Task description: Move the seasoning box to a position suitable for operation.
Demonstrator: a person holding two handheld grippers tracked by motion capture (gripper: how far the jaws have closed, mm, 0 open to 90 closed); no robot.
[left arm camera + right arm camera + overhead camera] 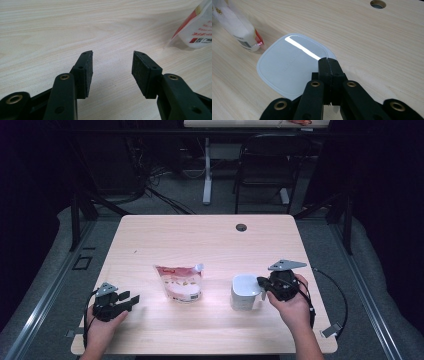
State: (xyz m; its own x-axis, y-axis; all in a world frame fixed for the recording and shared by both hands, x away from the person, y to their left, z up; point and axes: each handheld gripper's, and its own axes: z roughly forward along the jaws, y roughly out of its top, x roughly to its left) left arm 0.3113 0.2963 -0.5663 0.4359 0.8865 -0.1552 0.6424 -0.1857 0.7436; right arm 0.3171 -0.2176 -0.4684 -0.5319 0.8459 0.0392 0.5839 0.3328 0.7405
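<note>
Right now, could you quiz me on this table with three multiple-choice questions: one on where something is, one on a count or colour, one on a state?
1. Where does the pouch lie?
A. between the two grippers
B. right of the tub
C. by the table's hole

2. What colour is the tub's lid?
A. red
B. white
C. black

3. How do the left gripper's jaws stand?
A. shut on the pouch
B. shut on nothing
C. open, nothing between them

Answers:
1 A: in the high view it lies mid-table, left of the tub, with the right gripper at the tub.
2 B: the right gripper view shows a glossy white lid.
3 C: bare table shows in the gap.
</note>
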